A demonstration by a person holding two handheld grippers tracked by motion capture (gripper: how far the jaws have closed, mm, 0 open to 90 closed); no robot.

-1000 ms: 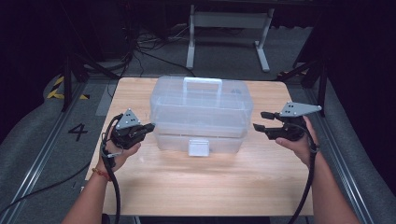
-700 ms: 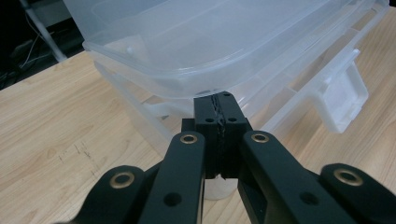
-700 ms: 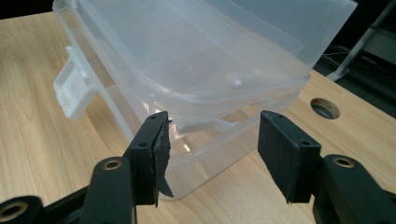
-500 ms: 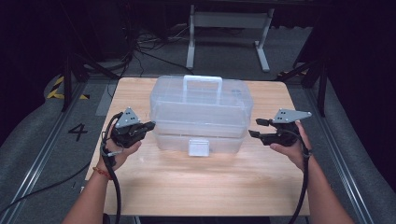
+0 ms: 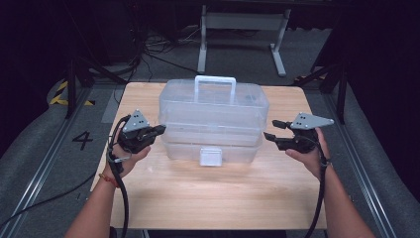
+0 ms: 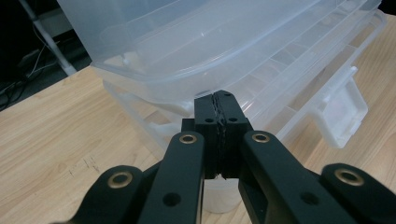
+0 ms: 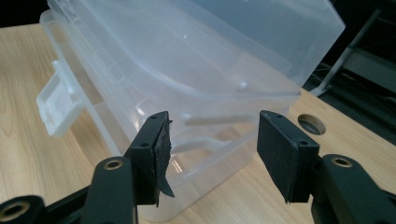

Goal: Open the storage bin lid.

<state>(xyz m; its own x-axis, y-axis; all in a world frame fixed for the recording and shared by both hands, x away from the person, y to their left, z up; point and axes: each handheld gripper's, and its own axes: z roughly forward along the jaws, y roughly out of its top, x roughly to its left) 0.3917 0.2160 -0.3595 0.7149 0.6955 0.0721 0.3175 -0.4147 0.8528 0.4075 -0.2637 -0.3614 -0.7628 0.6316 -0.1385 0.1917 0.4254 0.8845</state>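
The closed left gripper [image 5: 159, 130] touches the clear box's [image 5: 213, 106] end; the right gripper [image 5: 271, 130] (jaws apart, empty) hangs beside the opposite end.

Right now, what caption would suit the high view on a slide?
Two hand-held grippers flank a clear plastic box on a wooden table: left gripper shut, right gripper open.

Box [image 5: 213, 116] mid-table [image 5: 213, 198] — a gripper [image 5: 159, 131] [image 5: 270, 130] at each end.

Clear box, black claws, pale wood

The storage box [image 5: 213, 116] is see-through and colourless, its handle [image 5: 215, 79] and latch [image 5: 210, 155] milky white; both claws, left [image 5: 159, 130] and right [image 5: 271, 130], are black with grey top plates; the tabletop [image 5: 213, 193] shows light wood grain.
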